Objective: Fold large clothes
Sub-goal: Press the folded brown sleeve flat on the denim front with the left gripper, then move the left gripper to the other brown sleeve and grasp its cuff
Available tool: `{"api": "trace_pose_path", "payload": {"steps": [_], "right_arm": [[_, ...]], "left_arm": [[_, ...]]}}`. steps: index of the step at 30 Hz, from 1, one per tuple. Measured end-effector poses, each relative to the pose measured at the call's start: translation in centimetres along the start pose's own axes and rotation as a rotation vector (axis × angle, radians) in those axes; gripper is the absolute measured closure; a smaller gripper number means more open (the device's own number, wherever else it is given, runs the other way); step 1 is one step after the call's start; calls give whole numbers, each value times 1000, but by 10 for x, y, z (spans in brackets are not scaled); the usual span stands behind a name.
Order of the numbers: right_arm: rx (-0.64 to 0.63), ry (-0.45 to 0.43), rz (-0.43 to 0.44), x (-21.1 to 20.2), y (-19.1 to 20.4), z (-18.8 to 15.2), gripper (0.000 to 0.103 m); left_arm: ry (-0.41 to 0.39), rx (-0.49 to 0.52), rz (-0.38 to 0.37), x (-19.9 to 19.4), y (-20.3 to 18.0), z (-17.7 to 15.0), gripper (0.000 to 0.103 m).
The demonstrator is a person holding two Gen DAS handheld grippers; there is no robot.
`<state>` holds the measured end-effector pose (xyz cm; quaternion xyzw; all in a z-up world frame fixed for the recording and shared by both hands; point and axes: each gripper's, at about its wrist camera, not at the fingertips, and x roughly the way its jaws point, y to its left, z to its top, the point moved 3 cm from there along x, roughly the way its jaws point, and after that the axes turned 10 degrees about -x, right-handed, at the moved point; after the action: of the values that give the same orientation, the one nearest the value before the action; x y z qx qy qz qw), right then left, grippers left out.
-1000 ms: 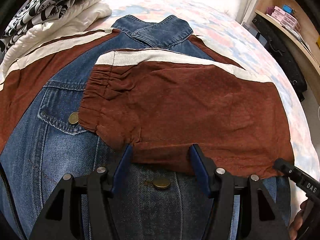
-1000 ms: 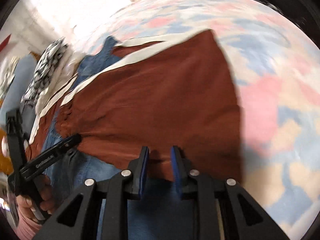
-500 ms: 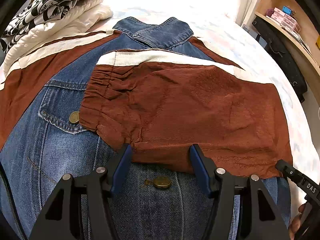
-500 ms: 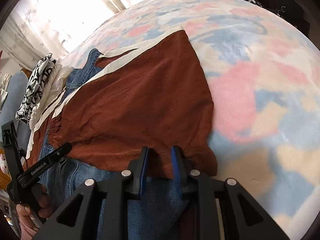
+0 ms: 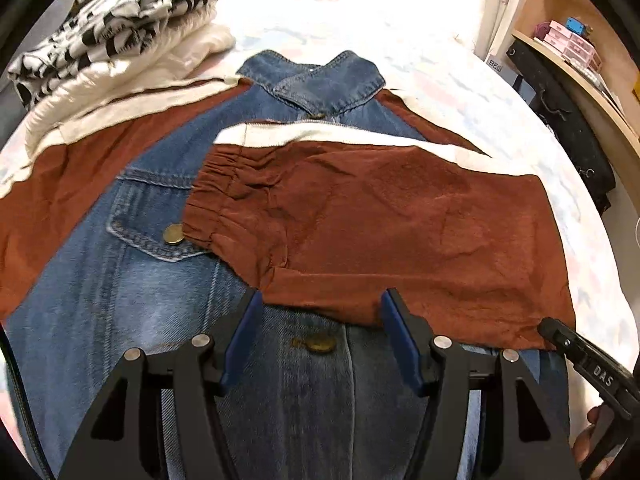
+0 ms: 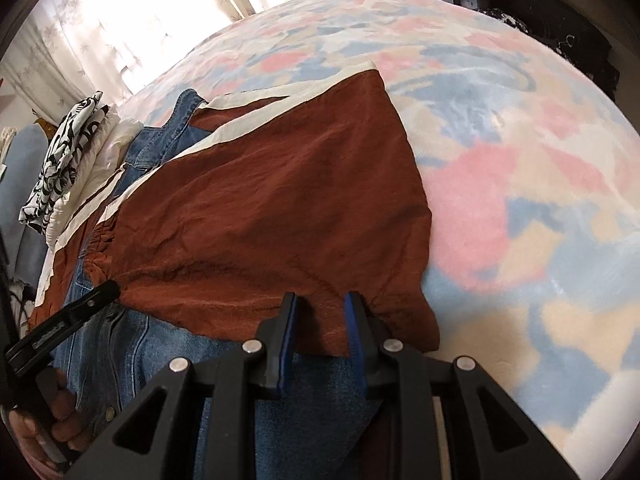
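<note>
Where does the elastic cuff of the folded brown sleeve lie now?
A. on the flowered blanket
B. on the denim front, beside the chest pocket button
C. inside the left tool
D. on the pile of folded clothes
B: the cuff rests on the denim front, next to the pocket button.

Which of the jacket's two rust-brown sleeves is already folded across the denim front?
The rust-brown sleeve with the gathered cuff, lying over the blue denim jacket's chest; the other rust-brown sleeve is spread outward toward the folded clothes.

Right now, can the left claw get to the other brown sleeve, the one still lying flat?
Probably yes. The left claw is open and holds nothing, and the flat brown sleeve lies uncovered on the bed beside it.
</note>
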<state>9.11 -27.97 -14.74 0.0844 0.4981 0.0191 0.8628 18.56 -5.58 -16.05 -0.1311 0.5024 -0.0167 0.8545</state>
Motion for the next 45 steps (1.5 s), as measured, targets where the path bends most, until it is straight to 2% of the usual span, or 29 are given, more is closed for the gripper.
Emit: {"api": "trace_pose_path", "payload": {"steps": [7, 11, 15, 17, 20, 27, 36, 45], "right_arm": [[-21, -4, -31, -22, 19, -2, 78], [-67, -21, -28, -43, 36, -6, 78], [-109, -33, -24, -62, 56, -11, 77], [-124, -39, -16, -69, 66, -12, 77], [-157, -57, -6, -80, 86, -15, 77], [-234, -80, 36, -94, 147, -18, 72], [-370, -94, 72, -98, 239, -22, 71], [-478, -119, 113, -88, 322, -25, 71]], "left_arm": [[-34, 32, 4, -43, -3, -7, 42], [-60, 45, 12, -71, 3, -13, 38], [-113, 63, 46, -105, 17, -20, 36], [-139, 64, 58, -117, 27, -21, 32], [-184, 58, 93, -138, 47, -26, 29], [-245, 3, 143, -176, 111, -35, 28], [-276, -94, 146, -196, 187, -32, 28], [-275, -246, 130, -192, 280, -23, 28]]}}
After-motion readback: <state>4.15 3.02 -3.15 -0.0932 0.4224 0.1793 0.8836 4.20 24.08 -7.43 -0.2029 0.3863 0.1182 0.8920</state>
